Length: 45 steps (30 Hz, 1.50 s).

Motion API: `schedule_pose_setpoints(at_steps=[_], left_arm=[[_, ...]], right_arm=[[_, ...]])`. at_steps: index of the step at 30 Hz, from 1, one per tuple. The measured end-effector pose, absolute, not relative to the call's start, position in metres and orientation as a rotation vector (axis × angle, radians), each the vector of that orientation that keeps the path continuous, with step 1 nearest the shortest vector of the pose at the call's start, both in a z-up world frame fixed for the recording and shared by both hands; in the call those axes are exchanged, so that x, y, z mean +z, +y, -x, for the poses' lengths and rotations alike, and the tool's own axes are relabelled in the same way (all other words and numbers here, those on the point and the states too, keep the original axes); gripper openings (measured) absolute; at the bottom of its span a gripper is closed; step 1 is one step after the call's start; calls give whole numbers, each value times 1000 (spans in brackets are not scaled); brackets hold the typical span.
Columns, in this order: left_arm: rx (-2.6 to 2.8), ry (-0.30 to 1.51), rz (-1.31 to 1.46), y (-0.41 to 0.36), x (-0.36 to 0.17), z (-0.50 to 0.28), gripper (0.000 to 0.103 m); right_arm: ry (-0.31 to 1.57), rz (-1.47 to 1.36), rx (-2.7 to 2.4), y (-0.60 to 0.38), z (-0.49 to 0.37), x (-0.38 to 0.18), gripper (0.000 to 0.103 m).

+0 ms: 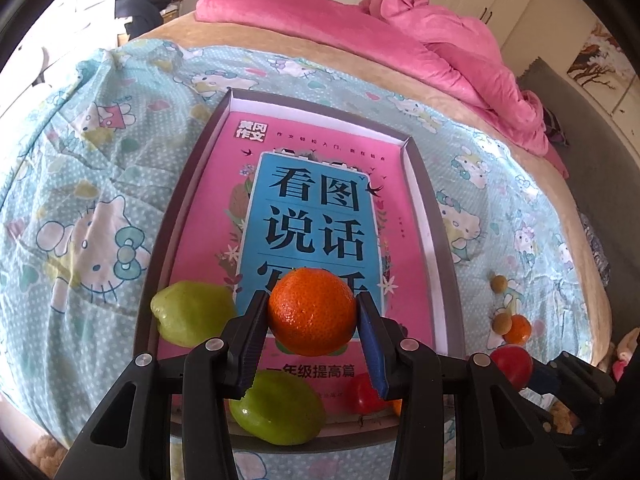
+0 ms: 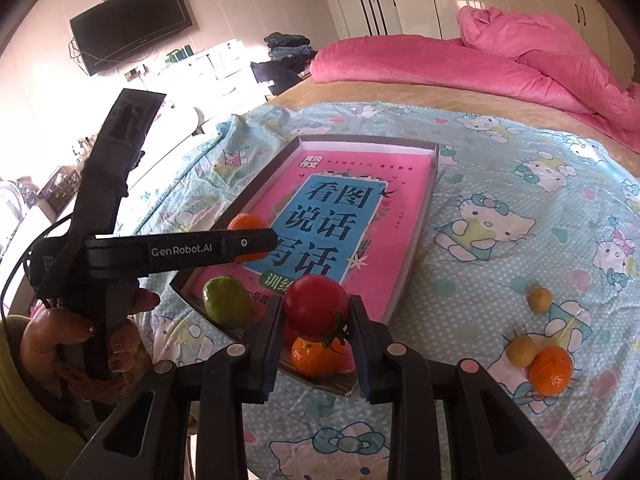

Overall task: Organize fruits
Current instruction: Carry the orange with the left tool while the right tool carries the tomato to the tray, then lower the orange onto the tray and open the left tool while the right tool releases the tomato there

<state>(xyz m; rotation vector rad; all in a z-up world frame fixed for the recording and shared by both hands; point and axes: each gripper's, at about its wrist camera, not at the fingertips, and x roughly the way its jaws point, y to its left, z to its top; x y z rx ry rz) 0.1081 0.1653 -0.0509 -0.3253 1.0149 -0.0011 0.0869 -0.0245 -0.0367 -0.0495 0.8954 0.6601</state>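
You are working over a bed [image 2: 400,100] spread with a pale blue cartoon-cat sheet [image 2: 500,208]. A pink quilt [image 2: 480,64] lies bunched along its far side. In the middle of the sheet sits a shallow grey box [image 2: 424,216], its near end towards you. To the right of the box, directly on the sheet, lie an orange [image 2: 551,370], a small yellowish fruit [image 2: 522,350] touching it, and another small yellowish fruit [image 2: 540,299] a little farther back, apart from the pair.
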Motion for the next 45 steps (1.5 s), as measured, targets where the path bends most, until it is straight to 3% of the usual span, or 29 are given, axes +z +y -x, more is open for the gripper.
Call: schedule_pose_setpoints(at_steps=[45], left_arm=[[28, 1107, 292, 169, -77, -108, 45]], right_arm=[[1009, 114, 600, 11, -121, -79, 32]])
